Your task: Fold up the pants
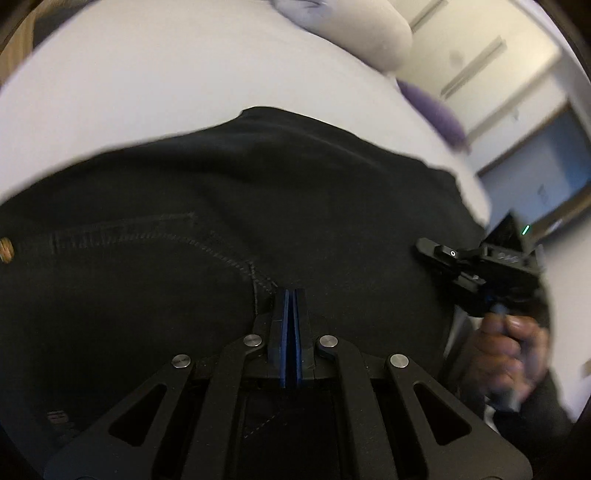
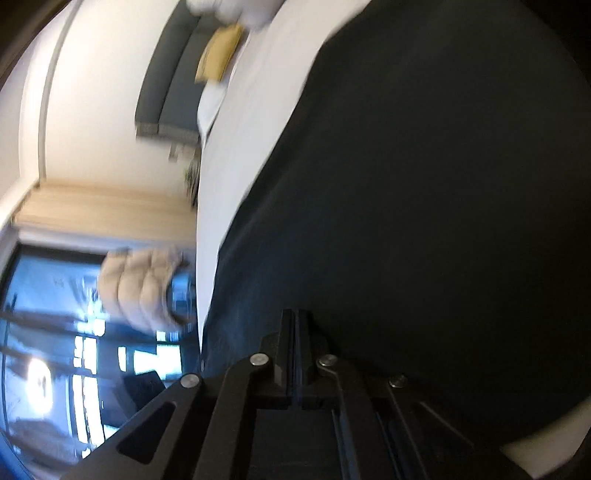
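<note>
Black pants (image 1: 229, 206) lie spread on a white bed (image 1: 147, 81), with fly stitching and a brass button at the left edge. My left gripper (image 1: 291, 295) is shut, its blue pads pinching the fabric near the crotch seam. The right gripper (image 1: 461, 266) shows at the pants' right edge, held by a hand. In the right wrist view the pants (image 2: 424, 184) fill the frame, and my right gripper (image 2: 296, 317) is shut against the fabric near its edge. The left hand (image 2: 144, 288) shows blurred beyond the bed edge.
A grey pillow (image 1: 369, 33) and a purple cushion (image 1: 439, 114) lie at the bed's far right. In the right wrist view a white wall, a dark headboard (image 2: 166, 85), a yellow cushion (image 2: 218, 55) and a window (image 2: 55, 332) appear. The white bed sheet (image 2: 236, 147) runs beside the pants.
</note>
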### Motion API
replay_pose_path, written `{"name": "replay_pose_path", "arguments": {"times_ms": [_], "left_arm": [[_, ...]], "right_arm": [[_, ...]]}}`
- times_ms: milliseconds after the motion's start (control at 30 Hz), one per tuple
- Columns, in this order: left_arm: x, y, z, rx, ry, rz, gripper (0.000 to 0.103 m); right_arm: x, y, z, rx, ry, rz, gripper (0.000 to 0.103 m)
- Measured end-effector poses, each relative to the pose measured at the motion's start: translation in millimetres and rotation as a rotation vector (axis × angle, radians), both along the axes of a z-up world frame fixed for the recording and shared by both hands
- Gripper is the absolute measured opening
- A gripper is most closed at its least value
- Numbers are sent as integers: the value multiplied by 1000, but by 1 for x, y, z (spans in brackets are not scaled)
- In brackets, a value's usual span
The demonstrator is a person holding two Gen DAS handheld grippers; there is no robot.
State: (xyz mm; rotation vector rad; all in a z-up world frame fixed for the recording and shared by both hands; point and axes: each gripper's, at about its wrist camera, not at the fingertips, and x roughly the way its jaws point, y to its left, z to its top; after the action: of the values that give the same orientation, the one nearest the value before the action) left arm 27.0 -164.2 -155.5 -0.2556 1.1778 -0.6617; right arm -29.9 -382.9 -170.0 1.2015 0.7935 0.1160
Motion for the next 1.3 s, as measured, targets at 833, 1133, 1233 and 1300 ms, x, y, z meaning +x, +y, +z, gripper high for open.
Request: {"name": "replay_pose_path", "arguments": {"times_ms": [833, 1133, 1233, 1300], "left_arm": [[-12, 16, 0, 20, -4, 1, 2], [-14, 12, 1, 36, -7, 8, 2], [-14, 11, 2, 39, -5, 8, 2], [-14, 10, 2, 43, -5, 8, 2]], "right_arm": [[-127, -181, 3, 15, -2, -593, 46], [-98, -192, -1, 118, -77, -573, 46], [-94, -197, -2, 142, -90, -558, 46], [-95, -200, -4, 155, -104, -550, 46]]}}
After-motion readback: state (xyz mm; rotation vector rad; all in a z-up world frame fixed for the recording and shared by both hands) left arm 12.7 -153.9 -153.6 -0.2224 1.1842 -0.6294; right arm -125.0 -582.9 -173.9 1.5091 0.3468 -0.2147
